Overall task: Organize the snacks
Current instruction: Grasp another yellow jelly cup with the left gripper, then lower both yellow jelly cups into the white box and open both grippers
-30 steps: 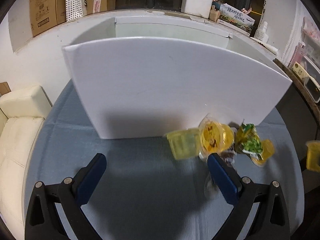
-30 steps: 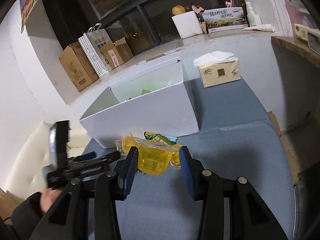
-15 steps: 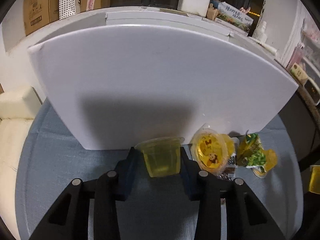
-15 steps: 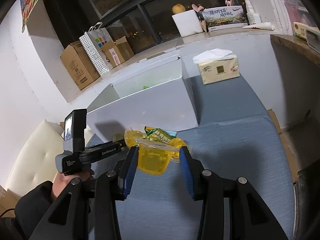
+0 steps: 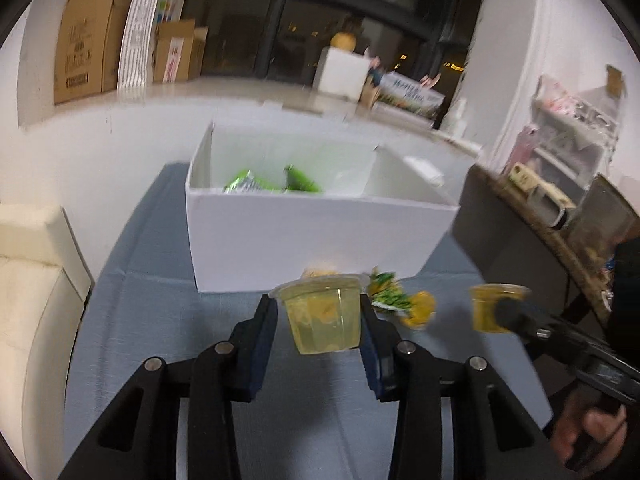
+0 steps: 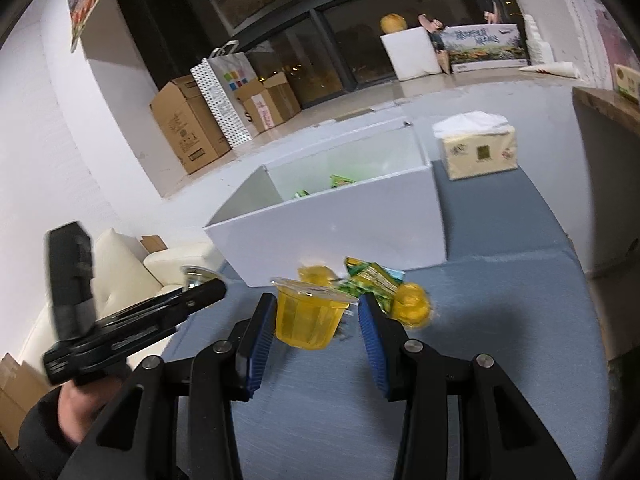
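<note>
A: So, left wrist view first. The left gripper (image 5: 320, 320) has a pale yellow jelly cup (image 5: 322, 316) pinched between its blue pads, lid rim up, lifted clear of the blue tablecloth (image 5: 160, 320). Its jaws closed on that cup within the last moment.

B: And behind it?

A: The white box (image 5: 320, 240), open on top, with green snack packets (image 5: 248, 184) lying inside at the left. At the foot of the box lie a green packet (image 5: 390, 296) and an orange jelly cup (image 5: 420, 312). At the right edge comes the right gripper (image 5: 500, 312), carrying a darker yellow cup (image 5: 486, 312), with the person's hand (image 5: 592, 436) on its handle.

B: Right wrist view, then.

A: The right gripper (image 6: 316, 320) clamps that darker jelly cup (image 6: 308, 320), its left pad against the cup wall; the right pad looks a little off it in the blur. The cup sits tilted, its peel lid (image 6: 312, 290) slanting.

B: Anything only this side shows?

A: A tissue box (image 6: 478, 152) on the cloth beside the white box (image 6: 340, 236), which the left view lacks. Also the left gripper (image 6: 200, 292) from the side, at the lower left, though its cup is hidden here. The loose pile (image 6: 372, 280) lies just beyond the fingertips, touching the box front. The box's inside shows only slivers of green (image 6: 340, 180) here.
</note>
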Tool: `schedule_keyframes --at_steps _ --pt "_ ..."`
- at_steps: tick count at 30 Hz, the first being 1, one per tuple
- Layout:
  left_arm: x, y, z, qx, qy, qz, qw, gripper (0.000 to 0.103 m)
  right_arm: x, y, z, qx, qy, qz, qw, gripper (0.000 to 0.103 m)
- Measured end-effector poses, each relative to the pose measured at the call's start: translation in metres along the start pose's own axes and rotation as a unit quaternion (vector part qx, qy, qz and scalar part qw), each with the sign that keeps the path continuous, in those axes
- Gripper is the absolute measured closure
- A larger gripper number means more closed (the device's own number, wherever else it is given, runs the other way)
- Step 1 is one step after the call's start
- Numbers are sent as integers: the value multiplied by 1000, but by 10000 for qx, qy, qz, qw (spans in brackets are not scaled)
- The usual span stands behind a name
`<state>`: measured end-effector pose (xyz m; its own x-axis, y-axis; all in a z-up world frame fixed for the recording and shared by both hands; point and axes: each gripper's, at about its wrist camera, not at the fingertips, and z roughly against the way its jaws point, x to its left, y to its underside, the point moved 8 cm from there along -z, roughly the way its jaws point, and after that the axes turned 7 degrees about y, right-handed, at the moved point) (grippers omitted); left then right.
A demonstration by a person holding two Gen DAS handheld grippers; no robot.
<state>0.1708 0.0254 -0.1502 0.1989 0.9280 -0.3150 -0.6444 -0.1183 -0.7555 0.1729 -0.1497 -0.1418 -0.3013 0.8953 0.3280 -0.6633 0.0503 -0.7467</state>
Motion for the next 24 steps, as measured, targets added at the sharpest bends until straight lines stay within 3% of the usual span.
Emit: schedule_keyframes --at_steps 8,15,19,24 --pt "-16 -34 7 -244 44 -202 9995 60 17 -28 1 -198 -118 119 9997 57" --pt "-9 -101 -15 -426 -51 -361 9984 60 12 -83 -10 -476 -24 143 9988 57" --pt "4 -133 -35 -577 -341 -625 9958 60 3 -119 -30 -497 91 131 9986 57" --pt "29 -140 -78 -191 -504 -492 9973 59 -10 -144 -70 -226 374 273 9987 57"
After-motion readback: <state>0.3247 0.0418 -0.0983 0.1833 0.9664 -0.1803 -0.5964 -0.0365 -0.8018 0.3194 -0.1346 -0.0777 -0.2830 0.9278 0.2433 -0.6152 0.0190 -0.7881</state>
